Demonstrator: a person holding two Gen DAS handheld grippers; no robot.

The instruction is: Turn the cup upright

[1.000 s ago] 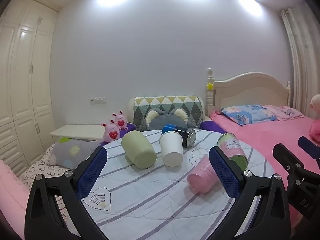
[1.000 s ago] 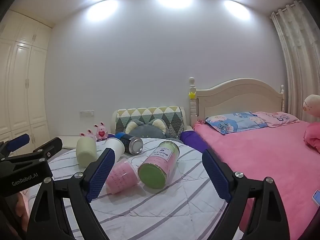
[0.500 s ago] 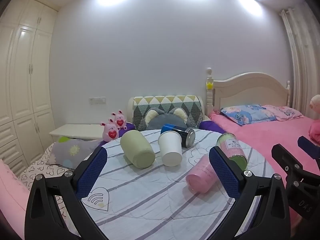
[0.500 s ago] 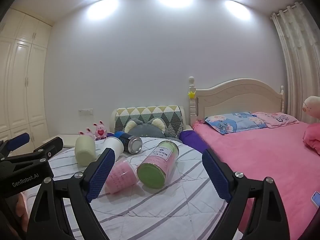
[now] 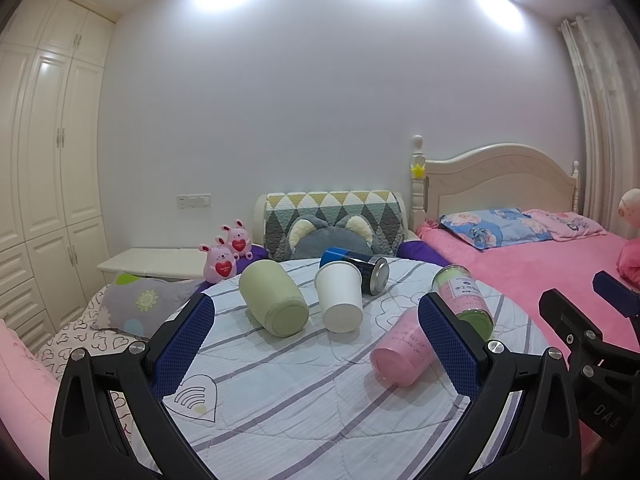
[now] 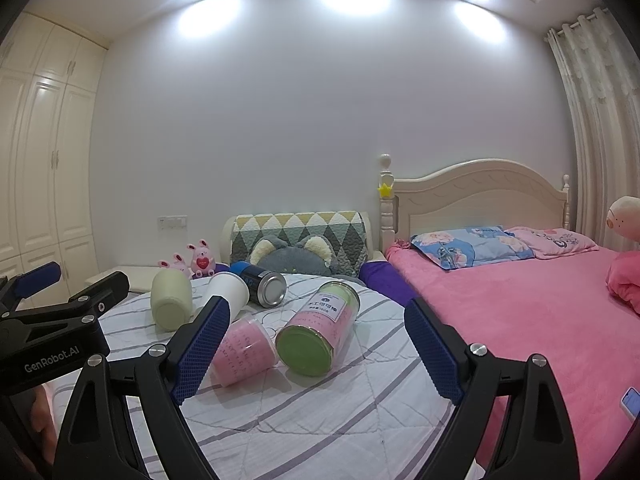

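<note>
Several cups lie on their sides on a round table with a striped cloth (image 5: 304,396). A pale green cup (image 5: 274,298) (image 6: 171,298) lies at the left, a white paper cup (image 5: 340,300) (image 6: 224,294) beside it, a dark blue can (image 5: 362,272) (image 6: 262,282) behind. A pink cup (image 5: 400,354) (image 6: 244,352) and a green-and-pink labelled jar (image 5: 466,298) (image 6: 320,326) lie to the right. My left gripper (image 5: 316,348) is open and empty, short of the cups. My right gripper (image 6: 316,354) is open and empty, with the pink cup and jar between its fingers in view.
A pink bed (image 6: 532,308) with pillows runs along the right. A patterned cushion (image 5: 334,226) and pink bunny toys (image 5: 224,258) sit behind the table. A white wardrobe (image 5: 44,184) fills the left wall. A low white side table (image 5: 152,260) stands at the back left.
Both grippers have drifted slightly; the cups sit a little lower and closer in the views. Nothing was gripped or moved on the table.
</note>
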